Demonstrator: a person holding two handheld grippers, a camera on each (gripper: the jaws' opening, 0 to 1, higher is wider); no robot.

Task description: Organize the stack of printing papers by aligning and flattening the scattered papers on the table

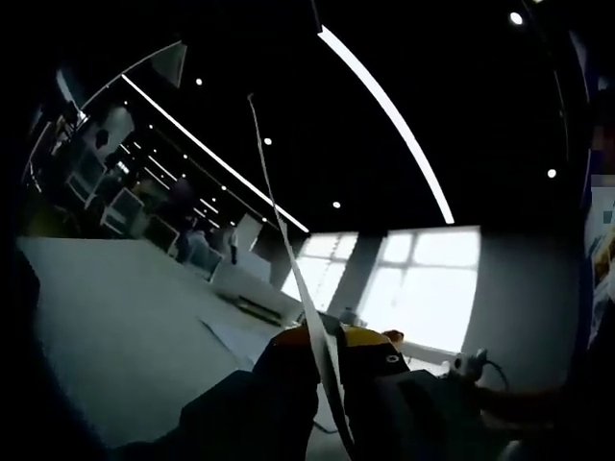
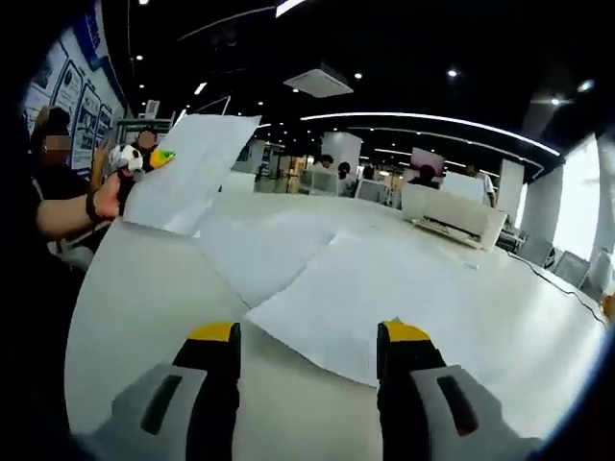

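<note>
In the left gripper view my left gripper is shut on a white sheet of paper, seen edge-on and rising steeply between the orange-tipped jaws. The right gripper view shows that same left gripper at the upper left, held in a hand and lifting the sheet off the table. My right gripper stands open above the table with nothing between its yellow-tipped jaws. Just beyond it lies a large white sheet, and another sheet overlaps it further back.
A white printer stands at the back right of the table; it is also in the left gripper view, with a sheet lying before it. A person sits at the table's left. Desks and people fill the background.
</note>
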